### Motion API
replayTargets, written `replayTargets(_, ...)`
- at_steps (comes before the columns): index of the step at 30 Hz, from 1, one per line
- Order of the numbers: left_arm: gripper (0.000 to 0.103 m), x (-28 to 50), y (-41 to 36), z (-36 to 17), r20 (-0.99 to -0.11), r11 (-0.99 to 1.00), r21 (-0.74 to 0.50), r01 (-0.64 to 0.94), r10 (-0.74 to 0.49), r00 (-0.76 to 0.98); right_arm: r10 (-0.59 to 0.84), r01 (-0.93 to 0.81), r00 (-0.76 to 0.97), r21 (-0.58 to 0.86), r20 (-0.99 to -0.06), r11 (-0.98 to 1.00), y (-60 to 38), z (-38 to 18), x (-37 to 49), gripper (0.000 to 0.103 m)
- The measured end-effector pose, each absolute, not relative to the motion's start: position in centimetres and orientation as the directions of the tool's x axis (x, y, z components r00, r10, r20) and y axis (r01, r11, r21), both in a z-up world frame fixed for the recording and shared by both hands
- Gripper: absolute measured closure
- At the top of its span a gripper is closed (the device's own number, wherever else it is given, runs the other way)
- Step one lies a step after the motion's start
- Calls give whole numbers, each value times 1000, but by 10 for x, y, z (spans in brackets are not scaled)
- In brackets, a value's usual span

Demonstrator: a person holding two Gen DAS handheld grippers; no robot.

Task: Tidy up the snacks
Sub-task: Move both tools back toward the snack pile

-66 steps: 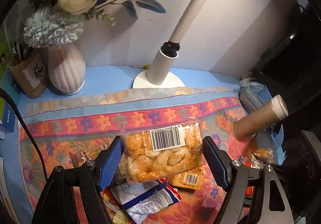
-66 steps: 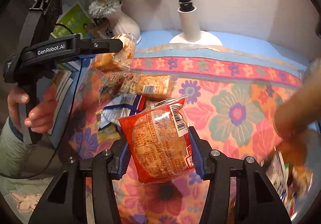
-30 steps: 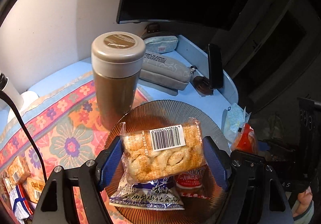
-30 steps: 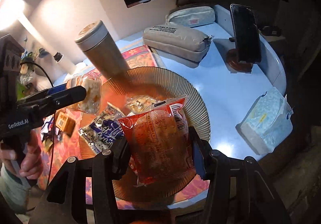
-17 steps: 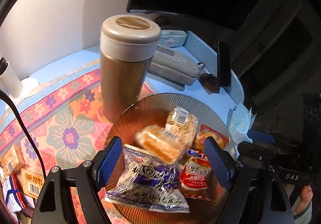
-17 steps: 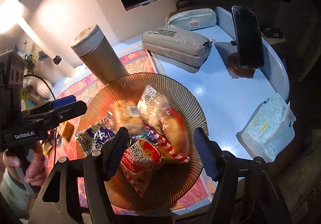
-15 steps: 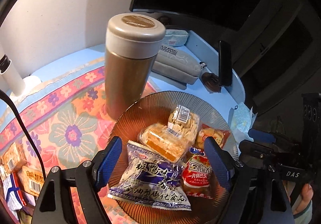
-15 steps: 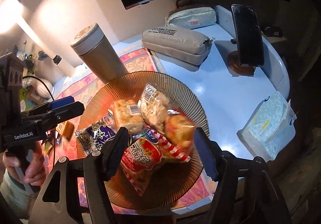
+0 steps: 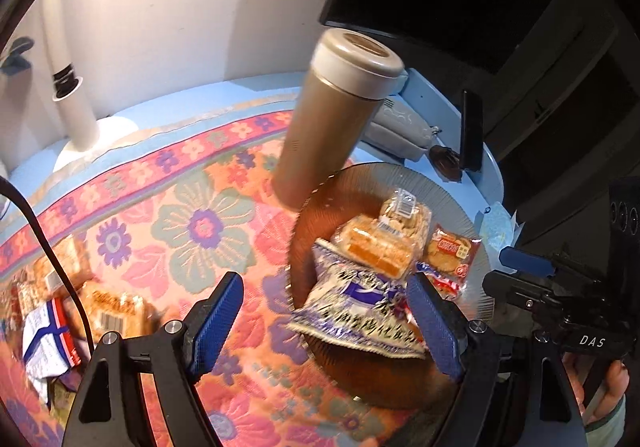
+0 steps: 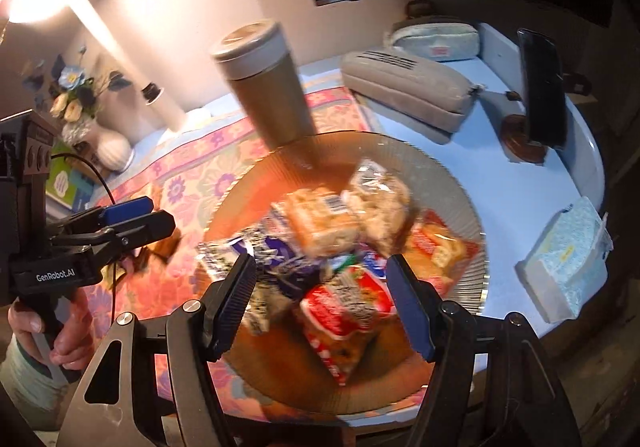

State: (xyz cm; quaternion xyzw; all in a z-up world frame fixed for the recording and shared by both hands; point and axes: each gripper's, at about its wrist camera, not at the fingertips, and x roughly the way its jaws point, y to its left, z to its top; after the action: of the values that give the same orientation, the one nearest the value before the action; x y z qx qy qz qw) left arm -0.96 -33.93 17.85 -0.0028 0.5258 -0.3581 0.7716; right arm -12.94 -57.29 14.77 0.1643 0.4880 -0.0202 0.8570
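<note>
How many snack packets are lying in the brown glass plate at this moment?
5 in the plate: a purple-white bag in front, an orange cake packet on it, a pale packet behind, an orange packet at right, a red packet nearest. More may be hidden underneath.

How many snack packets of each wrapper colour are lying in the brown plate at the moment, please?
Clear packets: 2
Blue-and-white packet: 1
Red or orange packets: 2
Total in the plate: 5
</note>
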Motion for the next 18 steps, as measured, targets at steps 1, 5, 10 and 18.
replayTargets(1, 21, -9, -331, 178, -811, 751, -380, 540, -551, 197, 132, 184, 521, 262, -843, 947, -567, 148, -127, 36)
replayTargets(5, 21, -6, -297, 174, -820, 786, -372, 494, -528, 222, 156, 144, 510, 263, -846, 954, -543, 148, -116, 36)
replayTargets(10, 21, 1, -244, 166, -834, 837, -368, 405, -489, 254, 187, 79, 492, 257, -850, 963, -505, 150, -99, 36)
replayTargets(18, 21, 8, -145, 152, -861, 914, -335, 227, -395, 321, 220, -6, 458, 245, -861, 970, -453, 143, -75, 36)
